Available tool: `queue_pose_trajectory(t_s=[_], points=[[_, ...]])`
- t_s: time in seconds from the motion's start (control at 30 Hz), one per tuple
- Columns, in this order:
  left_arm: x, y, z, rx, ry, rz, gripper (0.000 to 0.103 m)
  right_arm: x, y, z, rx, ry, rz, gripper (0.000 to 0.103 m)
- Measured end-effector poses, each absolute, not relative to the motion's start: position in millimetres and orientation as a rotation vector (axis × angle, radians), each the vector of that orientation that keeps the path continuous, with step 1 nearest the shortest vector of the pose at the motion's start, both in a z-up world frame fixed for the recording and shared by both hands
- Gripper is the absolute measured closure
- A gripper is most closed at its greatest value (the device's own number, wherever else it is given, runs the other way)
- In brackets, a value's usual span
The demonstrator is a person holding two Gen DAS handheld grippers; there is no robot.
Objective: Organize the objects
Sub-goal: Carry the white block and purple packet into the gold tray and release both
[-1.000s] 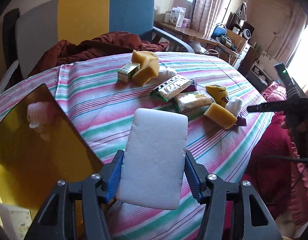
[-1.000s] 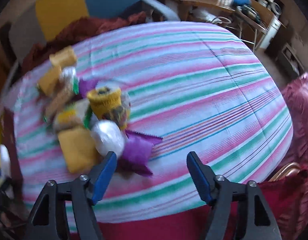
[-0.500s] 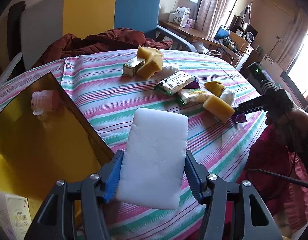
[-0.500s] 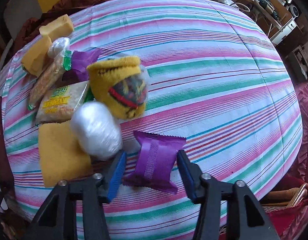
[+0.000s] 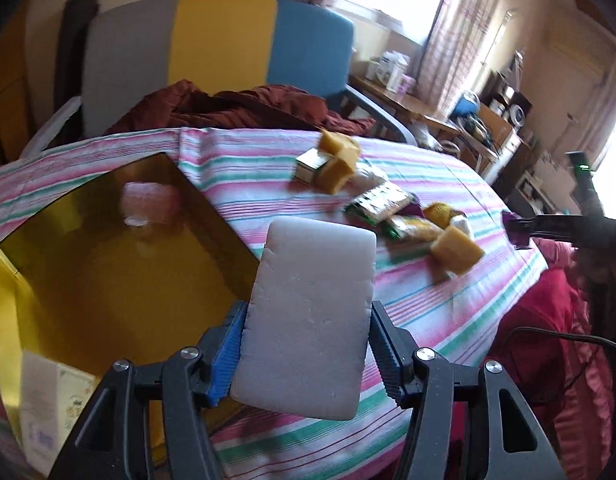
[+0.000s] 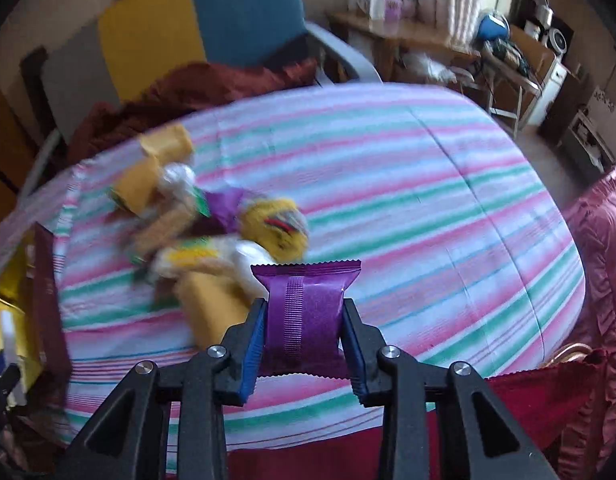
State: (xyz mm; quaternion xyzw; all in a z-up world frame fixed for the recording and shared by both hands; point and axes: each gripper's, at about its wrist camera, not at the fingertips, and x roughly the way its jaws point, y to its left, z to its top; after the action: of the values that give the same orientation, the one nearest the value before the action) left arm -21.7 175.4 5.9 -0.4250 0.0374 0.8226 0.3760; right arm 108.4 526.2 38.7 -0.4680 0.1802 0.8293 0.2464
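Note:
My left gripper (image 5: 304, 354) is shut on a white foam sponge (image 5: 312, 312) and holds it above the striped table, beside the open yellow box (image 5: 108, 276). My right gripper (image 6: 304, 344) is shut on a purple snack packet (image 6: 306, 312), lifted off the cloth. In the left wrist view the right gripper (image 5: 516, 226) shows at the right with the purple packet. A pile of objects stays on the table: yellow sponges (image 5: 456, 254), snack packs (image 5: 382, 200), a white ball (image 6: 252, 258) and a yellow knit item (image 6: 278, 226).
The yellow box holds a pink object (image 5: 146, 200) and a white carton (image 5: 48, 412). A chair (image 5: 220, 48) with a dark red cloth (image 5: 236, 106) stands behind the table. The striped tablecloth (image 6: 428, 208) spreads right of the pile. A red cushion (image 6: 604, 248) lies at the right.
My right gripper closed on the purple packet and lifted it off the table. My left gripper carried the white sponge leftward, nearer the yellow box.

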Motion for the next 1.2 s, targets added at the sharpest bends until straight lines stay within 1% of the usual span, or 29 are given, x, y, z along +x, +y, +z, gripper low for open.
queue_pose_trajectory(t_s=[0.13, 0.27, 0.67, 0.83, 1.13, 1.17, 1.2], points=[[-31.3, 145.0, 8.3, -1.102, 0.032, 2.174, 0.043, 77.5, 468.0, 57.5, -1.263, 0.451, 2.447, 0.068], [-39.7, 111.6, 7.3, -1.124, -0.02, 2.244, 0.043, 41.4, 410.4, 59.1, -1.317, 0.421, 2.599, 0.068], [-67.5, 21.2, 1.5, -1.176, -0.169, 2.416, 0.043, -23.1, 259.4, 16.3, -1.632, 0.362, 2.832, 0.068], [-85.2, -1.8, 0.4, -1.189, -0.183, 2.482, 0.043, -45.8, 225.7, 2.2, -1.695, 0.35, 2.86, 0.068], [-92.3, -24.5, -24.5, -1.292, -0.166, 2.517, 0.043, -77.4, 206.8, -4.5, -1.649, 0.284, 2.85, 0.067], [-92.5, -26.1, -27.3, -1.307, -0.166, 2.524, 0.043, -79.9, 207.6, -4.1, -1.633, 0.273, 2.846, 0.067], [-92.9, -27.8, -29.6, -1.319, -0.166, 2.532, 0.04, -81.2, 210.3, -2.4, -1.602, 0.249, 2.835, 0.067]])
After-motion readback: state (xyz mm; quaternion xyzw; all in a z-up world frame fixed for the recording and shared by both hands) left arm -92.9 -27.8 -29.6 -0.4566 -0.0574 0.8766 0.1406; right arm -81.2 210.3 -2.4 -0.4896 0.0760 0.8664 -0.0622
